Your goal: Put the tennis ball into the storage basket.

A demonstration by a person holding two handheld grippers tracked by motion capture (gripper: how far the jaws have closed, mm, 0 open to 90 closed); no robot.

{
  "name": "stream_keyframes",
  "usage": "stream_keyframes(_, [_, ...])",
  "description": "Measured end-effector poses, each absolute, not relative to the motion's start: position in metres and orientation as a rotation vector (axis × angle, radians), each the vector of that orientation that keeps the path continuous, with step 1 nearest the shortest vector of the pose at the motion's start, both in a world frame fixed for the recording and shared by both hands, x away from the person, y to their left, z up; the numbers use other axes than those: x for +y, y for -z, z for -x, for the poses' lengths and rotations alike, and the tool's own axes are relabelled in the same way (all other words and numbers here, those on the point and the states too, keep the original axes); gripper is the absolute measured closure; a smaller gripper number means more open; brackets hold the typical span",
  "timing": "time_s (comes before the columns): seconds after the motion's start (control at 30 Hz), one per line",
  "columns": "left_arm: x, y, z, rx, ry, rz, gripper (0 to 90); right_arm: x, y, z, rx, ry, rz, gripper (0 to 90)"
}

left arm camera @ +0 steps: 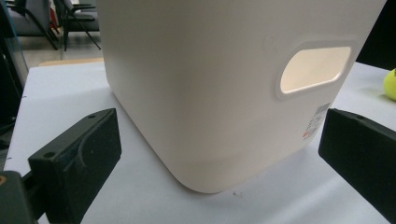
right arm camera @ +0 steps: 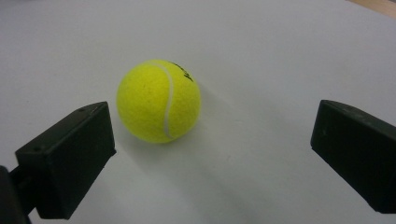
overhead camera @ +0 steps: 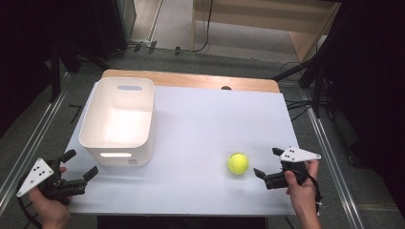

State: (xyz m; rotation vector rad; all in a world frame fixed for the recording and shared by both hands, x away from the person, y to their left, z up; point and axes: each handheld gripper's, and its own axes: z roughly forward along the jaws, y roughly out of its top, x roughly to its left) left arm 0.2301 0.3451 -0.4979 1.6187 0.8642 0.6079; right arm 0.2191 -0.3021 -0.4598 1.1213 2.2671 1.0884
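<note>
Nearest, at the front edge of the white tabletop [overhead camera: 200, 129]: two hand-held grippers, one at each front corner. Left gripper [overhead camera: 80, 166] spread wide, holding nothing, aimed at the near corner of the white bin [overhead camera: 119, 143]. Close before it in the left gripper view, the bin's rounded corner [left arm camera: 201, 116], with an oval handle cutout and a small label on the wall to the right.

Right gripper [overhead camera: 267, 163] also gaping wide, empty, pointed at the yellow tennis ball [overhead camera: 238, 163]. Ball resting on the tabletop just ahead of the jaws, nearer the left-hand one in the right gripper view [right arm camera: 159, 100], touching neither.

Further back, the bin upright at the left of the tabletop, well apart from the ball. Beyond, a strip of bare wood along the far edge [overhead camera: 191, 79].
</note>
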Motion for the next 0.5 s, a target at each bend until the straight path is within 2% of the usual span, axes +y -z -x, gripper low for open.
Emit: stream_keyframes(0.5, [0.345,0.498,-0.23,0.865,-0.604,-1.614,0.0,-0.28,0.456,-0.235,2.384,-1.032,-1.069,0.0])
